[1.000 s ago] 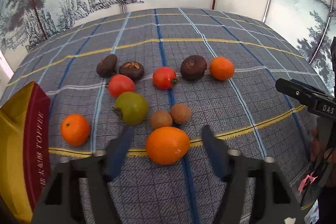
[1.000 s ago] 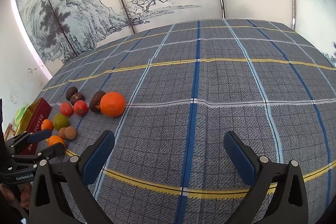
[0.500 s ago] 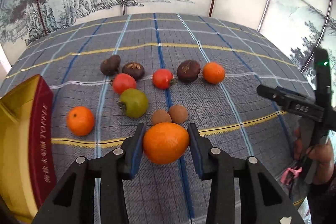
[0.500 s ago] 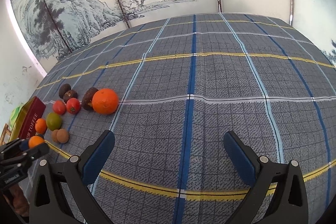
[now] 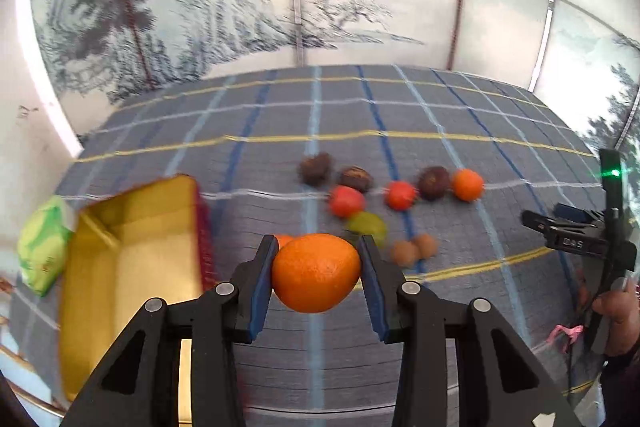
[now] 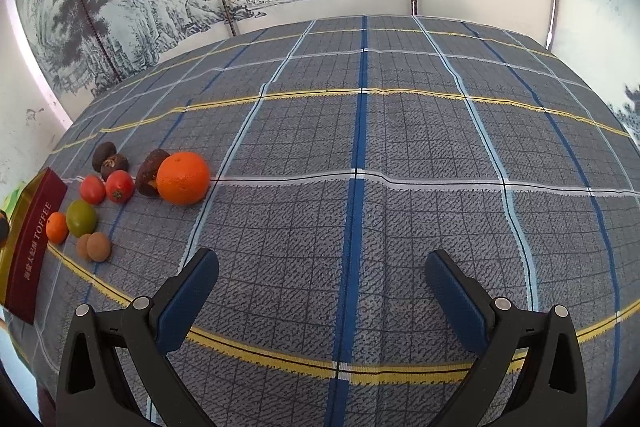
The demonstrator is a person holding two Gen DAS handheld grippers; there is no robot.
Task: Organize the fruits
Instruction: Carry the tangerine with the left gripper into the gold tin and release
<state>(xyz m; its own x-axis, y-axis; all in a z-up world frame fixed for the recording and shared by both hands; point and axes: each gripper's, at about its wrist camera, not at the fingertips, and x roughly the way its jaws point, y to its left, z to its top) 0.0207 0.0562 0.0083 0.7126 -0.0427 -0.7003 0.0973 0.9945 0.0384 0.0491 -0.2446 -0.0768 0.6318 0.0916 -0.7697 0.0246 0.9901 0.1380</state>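
Left tool [image 5: 316,273] is clenched on the orange [image 5: 316,271], pads on its left and right flanks, fruit lifted clear of the counter [image 5: 500,131]. Key relation for the next move: the gold tin [image 5: 132,227], open side up, lies to the left of the held orange and slightly nearer, its long axis running near-to-far along the left counter edge. Its red side wall [image 5: 204,223] sits between the orange and the tin's interior, so my read is the fruit has to go over that wall, then down. The left tool is the nearer one by far; right tool [image 6: 322,293] is released, empty, hovering over bare cloth well right of the pile.

Left on the counter: another orange [image 6: 183,178] at the right end of the far row, touching a dark brown fruit [image 6: 149,171]; two red fruits [image 6: 106,187]; a green fruit [image 6: 81,217]; a small orange [image 6: 56,227] just beside the tin; two small brown fruits [image 6: 94,247] touching each other.

Versus 0.5 s ago: same grip on the orange, but the view has swung left and up. The tin was at the left frame edge and now sits much closer to centre; the fruit pile has moved right and farther. Left view is motion-blurred, so the swing is likely under way. Right tool essentially unchanged.
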